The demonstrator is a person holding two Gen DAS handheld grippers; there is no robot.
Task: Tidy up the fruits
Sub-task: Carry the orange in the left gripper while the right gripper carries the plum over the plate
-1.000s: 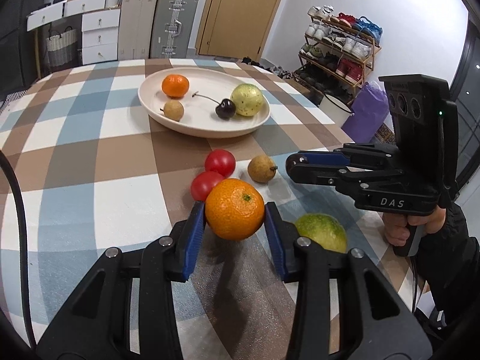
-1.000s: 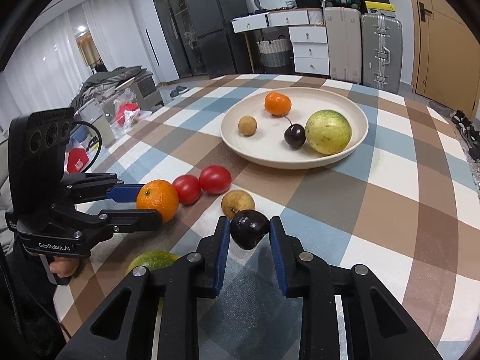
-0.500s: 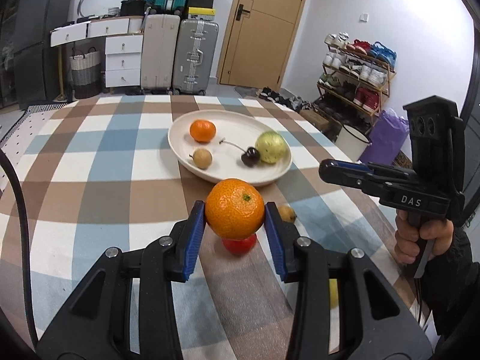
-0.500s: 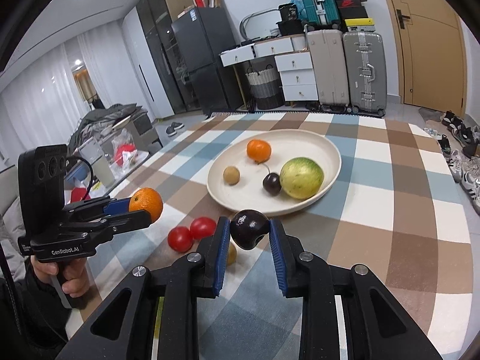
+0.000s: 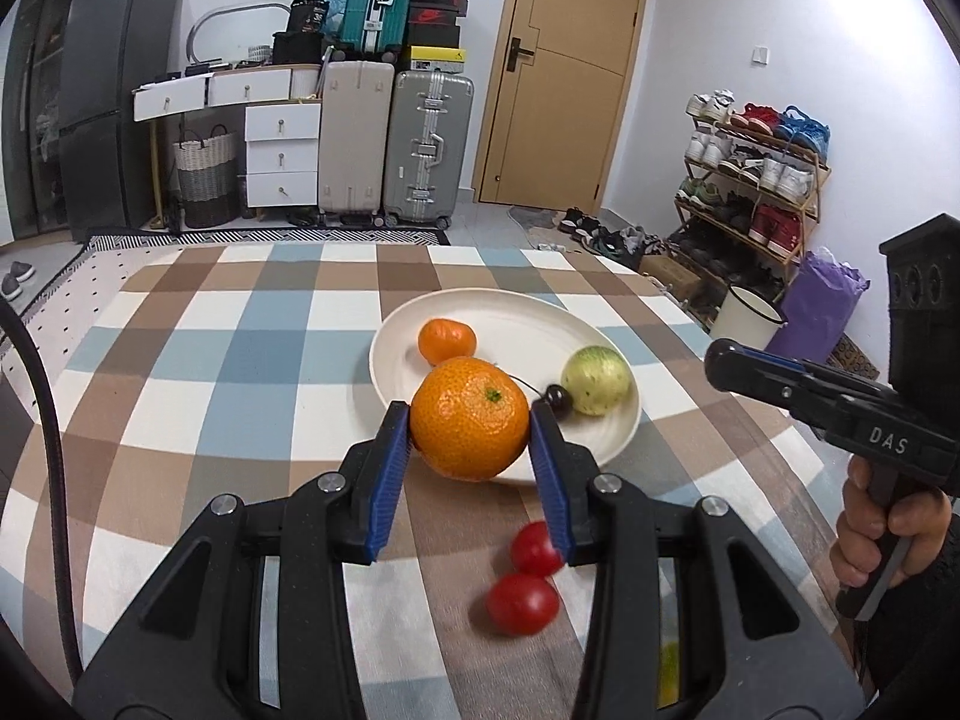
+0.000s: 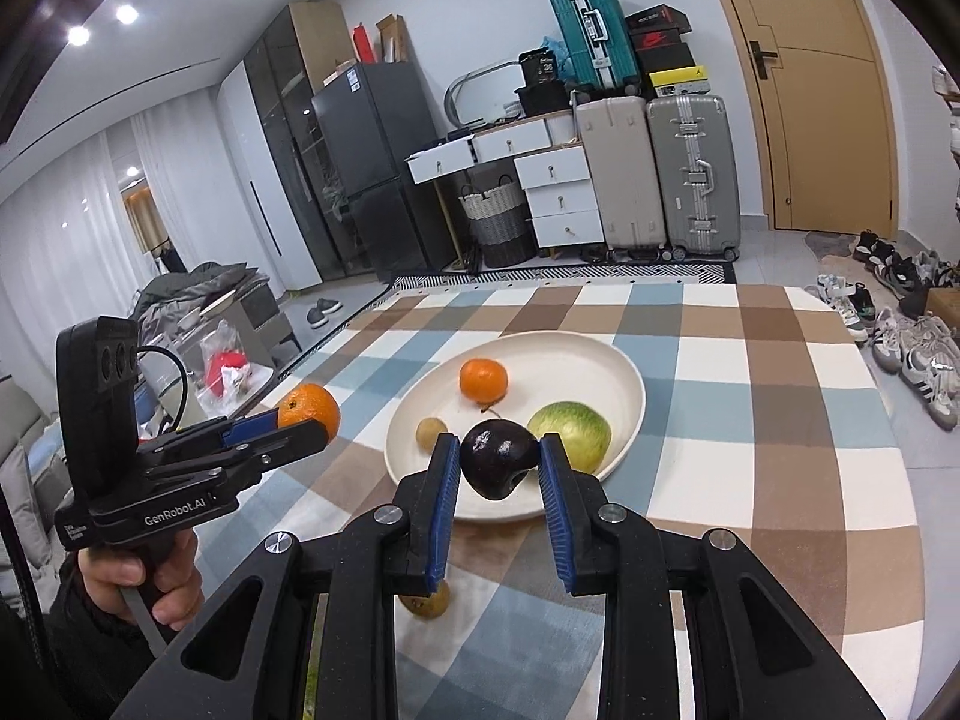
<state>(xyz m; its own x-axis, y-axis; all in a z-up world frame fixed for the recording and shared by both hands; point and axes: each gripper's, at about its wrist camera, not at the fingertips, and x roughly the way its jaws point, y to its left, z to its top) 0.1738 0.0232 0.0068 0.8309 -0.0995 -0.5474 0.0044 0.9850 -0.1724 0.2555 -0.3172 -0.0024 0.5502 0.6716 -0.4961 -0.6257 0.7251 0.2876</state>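
My left gripper (image 5: 470, 420) is shut on a large orange (image 5: 470, 418), held in the air before the cream plate (image 5: 606, 438). My right gripper (image 6: 498, 462) is shut on a dark plum (image 6: 498, 457), also lifted near the plate (image 6: 624, 372). On the plate lie a small tangerine (image 6: 483, 380), a green-yellow fruit (image 6: 570, 427), a small brown fruit (image 6: 431, 433) and a dark cherry (image 5: 558, 399) with a stem. Two red tomatoes (image 5: 523, 603) rest on the checked cloth below my left gripper. A brown fruit (image 6: 427, 600) lies on the cloth under my right gripper.
The checked tablecloth (image 5: 240, 372) covers the table. A green fruit (image 5: 667, 675) peeks out low behind the left gripper's fingers. Suitcases (image 5: 427, 144), drawers and a fridge stand beyond the far edge. A shoe rack (image 5: 756, 174) is at the right.
Both grippers have risen with their fruit and tilted up toward the plate. The tomatoes and brown fruit on the cloth have dropped lower in both views.
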